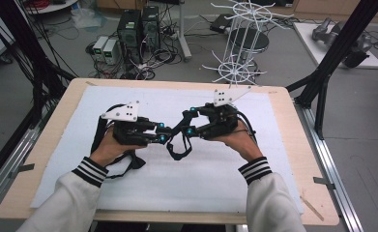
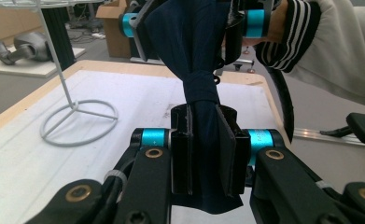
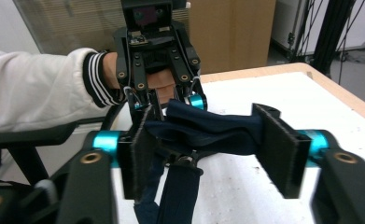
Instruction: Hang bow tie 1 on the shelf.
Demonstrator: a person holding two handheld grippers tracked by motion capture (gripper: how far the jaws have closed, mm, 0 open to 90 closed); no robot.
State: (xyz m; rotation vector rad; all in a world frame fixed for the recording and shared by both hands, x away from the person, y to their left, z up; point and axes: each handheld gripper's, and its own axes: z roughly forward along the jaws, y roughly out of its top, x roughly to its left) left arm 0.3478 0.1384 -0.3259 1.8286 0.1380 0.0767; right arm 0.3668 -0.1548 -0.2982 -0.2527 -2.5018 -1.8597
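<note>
**A:** Strap (image 1: 179, 145), dark navy and soft, with what looks like a small buckle — from the high view, where is it?

**B:** Strung between the two grippers above the white foam mat (image 1: 143, 188), its slack loop drooping to the mat between them. The left gripper (image 1: 161, 133) and the right gripper (image 1: 190, 122) face each other, tips near together. A white wire rack (image 1: 237, 53) stands at the far edge, well apart.

**A:** And the left gripper view?

**B:** The left gripper (image 2: 204, 154) is clenched on the strap (image 2: 200, 70); both pads press the bunched cloth, which rises to the other gripper beyond. The rack's ring foot (image 2: 77, 122) rests on the mat off to one side.

**A:** The right gripper view?

**B:** The right gripper (image 3: 208, 151) has the strap (image 3: 203, 130) lying across between its jaws, but the far pad stands clear of the cloth. I'd call it not yet gripping.

**A:** How will it handle?

**B:** Light, limp, likely to fold and slide in the pads. I'd pinch the flat webbing close to the buckle (image 3: 185, 161), not the hard part, and keep it taut against the left hold.
</note>
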